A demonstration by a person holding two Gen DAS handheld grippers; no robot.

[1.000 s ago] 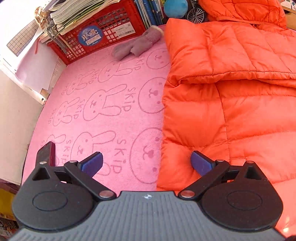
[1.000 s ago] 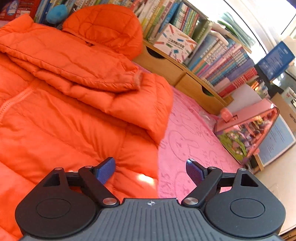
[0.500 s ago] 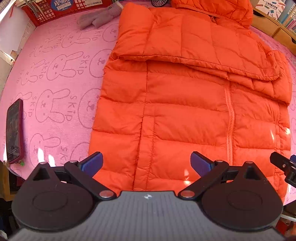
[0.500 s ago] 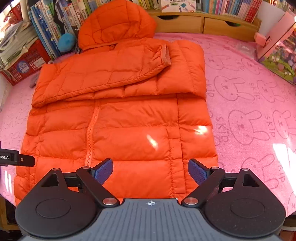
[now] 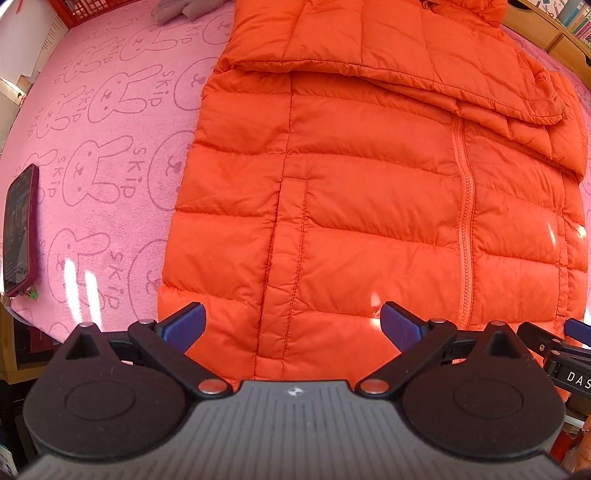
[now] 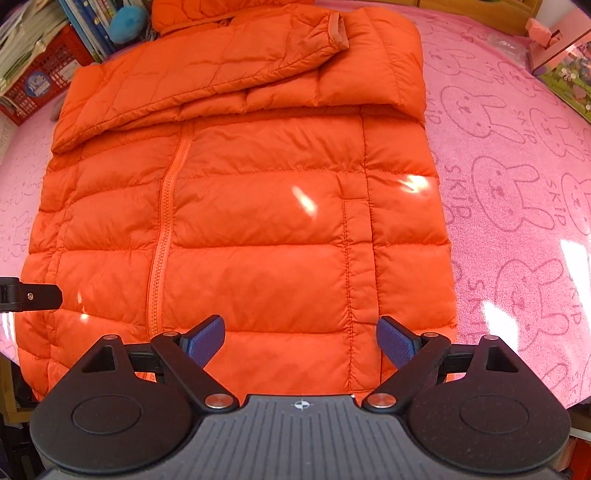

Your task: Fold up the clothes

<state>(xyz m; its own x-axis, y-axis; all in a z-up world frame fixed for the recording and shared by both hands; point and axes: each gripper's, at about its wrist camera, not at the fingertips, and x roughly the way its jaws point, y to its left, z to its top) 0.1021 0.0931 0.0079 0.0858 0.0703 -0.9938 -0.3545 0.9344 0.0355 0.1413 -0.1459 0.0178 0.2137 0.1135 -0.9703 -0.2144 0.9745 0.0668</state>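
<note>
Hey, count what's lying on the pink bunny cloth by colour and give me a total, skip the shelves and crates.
Orange: 1, the puffer jacket
Dark red: 1, the phone
Grey-mauve: 1, the glove, cut off at the frame's top edge
Total: 3 on the cloth

hood (image 6: 221,11) — cut by top edge | crate (image 6: 37,81) — label unreadable

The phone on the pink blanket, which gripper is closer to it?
Left. The left gripper hovers at the jacket hem, with the phone just off its left side. The right gripper is farther right.
</note>
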